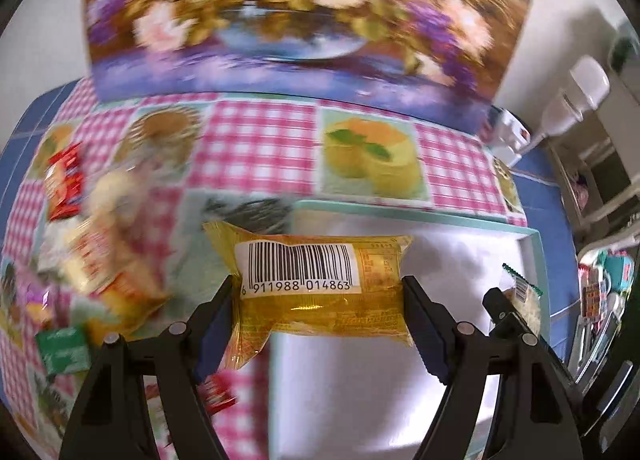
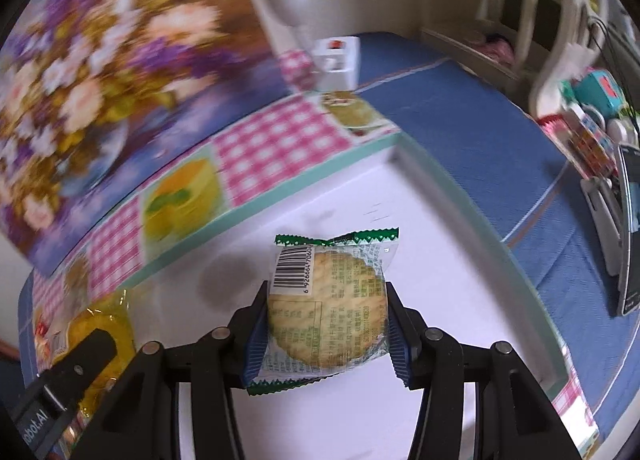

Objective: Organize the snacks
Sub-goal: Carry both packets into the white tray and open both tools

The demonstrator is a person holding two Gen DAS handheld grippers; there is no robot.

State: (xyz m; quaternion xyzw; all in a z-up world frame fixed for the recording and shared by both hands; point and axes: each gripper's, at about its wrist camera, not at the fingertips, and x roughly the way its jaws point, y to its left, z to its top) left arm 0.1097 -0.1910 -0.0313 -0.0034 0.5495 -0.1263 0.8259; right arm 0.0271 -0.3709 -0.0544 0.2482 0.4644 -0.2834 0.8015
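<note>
Snacks mid-transfer: left tongs (image 1: pixel 318 302) clamped on yellow snack pack (image 1: pixel 320 288), right tongs (image 2: pixel 326 330) clamped on round cracker packet (image 2: pixel 328 310), both above white tray (image 2: pixel 460 195). Visible tray floor bare. Several snack packets (image 1: pixel 100 260) left on bench (image 1: pixel 260 139). Judgement: early stage.

The left gripper (image 1: pixel 318 296) clamps a yellow snack packet (image 1: pixel 320 284) crosswise between its blue pads, barcode side facing the camera, above the near left part of a white tray (image 1: pixel 440 215) with a pale green rim. Just right of the claw, the right gripper (image 1: pixel 516 312) holds a small clear packet with green edges (image 1: pixel 524 292) over the same tray. To the claw's left, blurred red, orange and green snack packets (image 1: pixel 64 183) lie on the pink checked tablecloth (image 1: pixel 260 139), and beyond it stands a flower picture (image 1: pixel 304 11).
</note>
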